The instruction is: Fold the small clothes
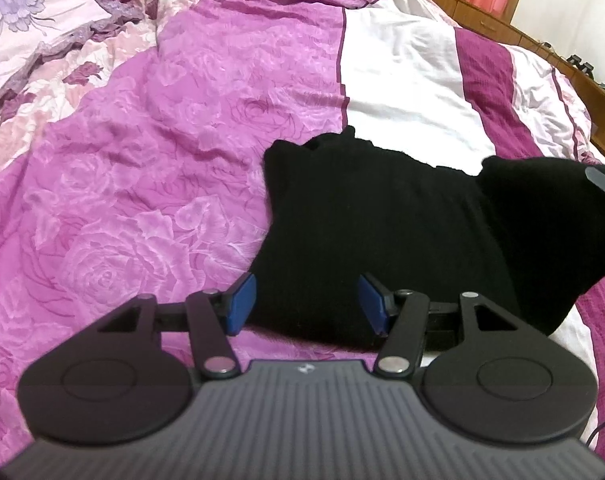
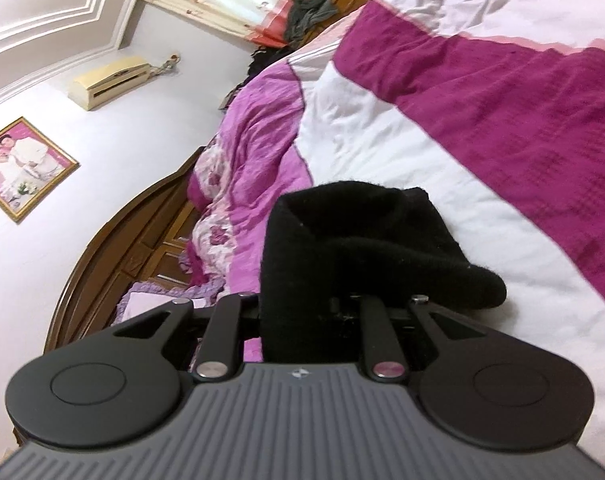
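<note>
From the left wrist view, our left gripper (image 1: 304, 304) hovers with its blue pads (image 1: 242, 300) spread apart over the near edge of the black garment (image 1: 374, 232), which lies on the bed (image 1: 142, 160), a pillow (image 1: 18, 20) far left. We should lower and pinch that edge before folding

From the right wrist view, our right gripper (image 2: 302, 312) seems clamped on a lifted fold of the garment, though cloth hides its tips; carry it across evenly. A headboard (image 2: 114, 256) stands left

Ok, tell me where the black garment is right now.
The black garment lies on the bed's pink and white quilt, just ahead of the open left gripper; its right end is lifted, bunched in the right gripper.
</note>
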The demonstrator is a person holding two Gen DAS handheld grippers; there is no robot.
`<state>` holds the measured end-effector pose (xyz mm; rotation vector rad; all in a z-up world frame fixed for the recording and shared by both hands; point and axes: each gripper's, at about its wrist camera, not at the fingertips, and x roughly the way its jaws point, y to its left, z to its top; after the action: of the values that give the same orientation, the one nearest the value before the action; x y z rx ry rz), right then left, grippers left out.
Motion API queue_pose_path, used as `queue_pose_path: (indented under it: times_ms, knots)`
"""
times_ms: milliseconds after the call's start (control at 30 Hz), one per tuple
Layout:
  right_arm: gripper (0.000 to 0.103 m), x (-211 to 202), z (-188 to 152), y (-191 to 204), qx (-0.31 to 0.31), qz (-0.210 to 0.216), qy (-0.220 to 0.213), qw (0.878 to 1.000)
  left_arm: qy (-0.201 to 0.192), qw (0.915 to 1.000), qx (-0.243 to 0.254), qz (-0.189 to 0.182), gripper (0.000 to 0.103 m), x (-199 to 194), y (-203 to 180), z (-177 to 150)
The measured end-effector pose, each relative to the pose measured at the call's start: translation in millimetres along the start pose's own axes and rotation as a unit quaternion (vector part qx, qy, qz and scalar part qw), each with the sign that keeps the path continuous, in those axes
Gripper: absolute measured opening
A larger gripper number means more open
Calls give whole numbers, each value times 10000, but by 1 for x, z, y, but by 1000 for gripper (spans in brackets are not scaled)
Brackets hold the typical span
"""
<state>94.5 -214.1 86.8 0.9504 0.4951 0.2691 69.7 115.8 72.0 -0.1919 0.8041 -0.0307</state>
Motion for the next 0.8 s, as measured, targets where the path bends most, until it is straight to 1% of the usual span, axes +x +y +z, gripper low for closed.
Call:
queue_pose_path:
  times_ms: [200, 400, 567, 700, 767, 800]
  knots:
    - [20, 15, -11, 26, -249, 143, 194, 9994, -54, 9999, -84, -17, 59, -4, 5, 0]
    - [20, 40, -34, 49, -602, 131, 494, 9969, -102, 9998, -164, -9, 59, -8, 12, -1]
    - [20, 68, -64, 56, -899, -60, 843, 9924, -94, 9996, -270, 37, 59, -9, 22, -4]
    - [21, 88, -89, 52, -1036, -225, 1150, 9877, -61, 9993, -368, 62, 59, -8, 29, -8]
    - [22, 95, -102, 49, -1119, -377, 1231, 9853, -45, 9991, -411, 63, 59, -7, 32, -10]
    - [25, 99, -107, 49, -1173, -435, 1259, 9841, -39, 9990, -430, 64, 59, -7, 34, -10]
